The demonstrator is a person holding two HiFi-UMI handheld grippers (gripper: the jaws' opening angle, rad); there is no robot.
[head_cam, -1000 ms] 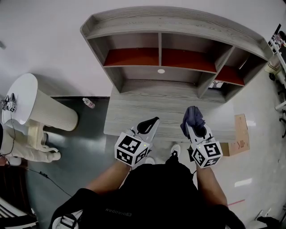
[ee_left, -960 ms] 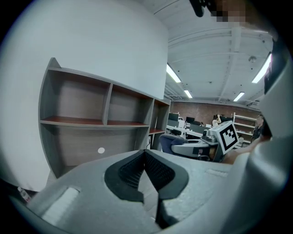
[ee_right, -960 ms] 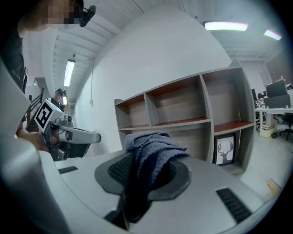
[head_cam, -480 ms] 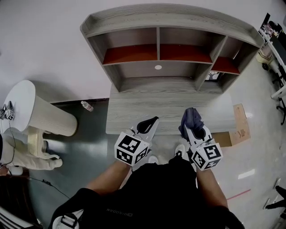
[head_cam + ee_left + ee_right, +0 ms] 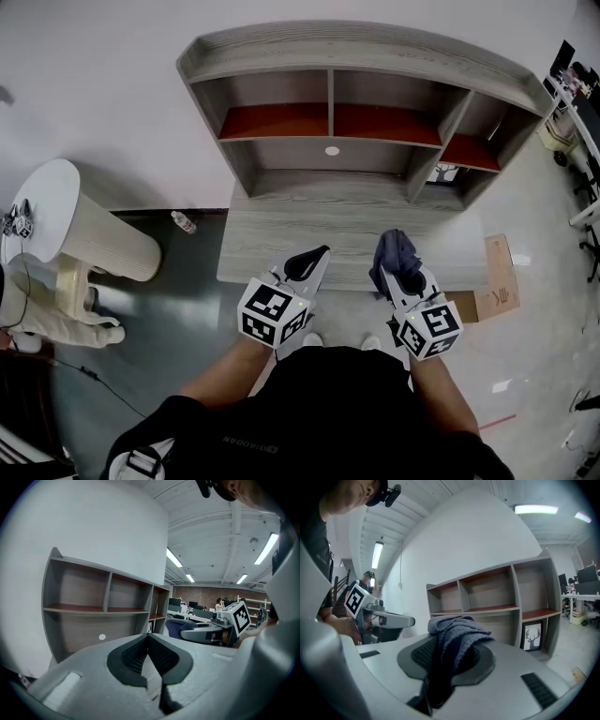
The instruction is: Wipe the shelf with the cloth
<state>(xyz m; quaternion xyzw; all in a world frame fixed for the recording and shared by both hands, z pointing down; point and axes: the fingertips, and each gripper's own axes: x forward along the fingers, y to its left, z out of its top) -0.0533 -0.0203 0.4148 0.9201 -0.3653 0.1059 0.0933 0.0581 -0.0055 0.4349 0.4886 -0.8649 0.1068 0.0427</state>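
The cloth [image 5: 454, 634], a dark blue bunched rag, is pinched in the right gripper [image 5: 405, 277], whose jaws clamp one fold low down while the rest heaps up loose over the tips. The left gripper [image 5: 149, 639], at nine o'clock of it, has its jaws pressed together on nothing. Both hang above the near edge of the desk top [image 5: 272, 239], with the shelf [image 5: 356, 56] at twelve o'clock and not yet touched. My worry is that hold: with so little of the rag gripped, I reckon a hard drag along a board could pull it free or roll it into a lump that wipes poorly. The framed deer picture [image 5: 533, 637], standing in the low compartment at one o'clock, looks easy to knock over if the wipe swings that way. How deep the fold sits between the jaws I cannot tell, since the cloth itself covers them. The person's body hides the floor beneath; a small bottle [image 5: 184, 222] lies at ten o'clock, its label unreadable.
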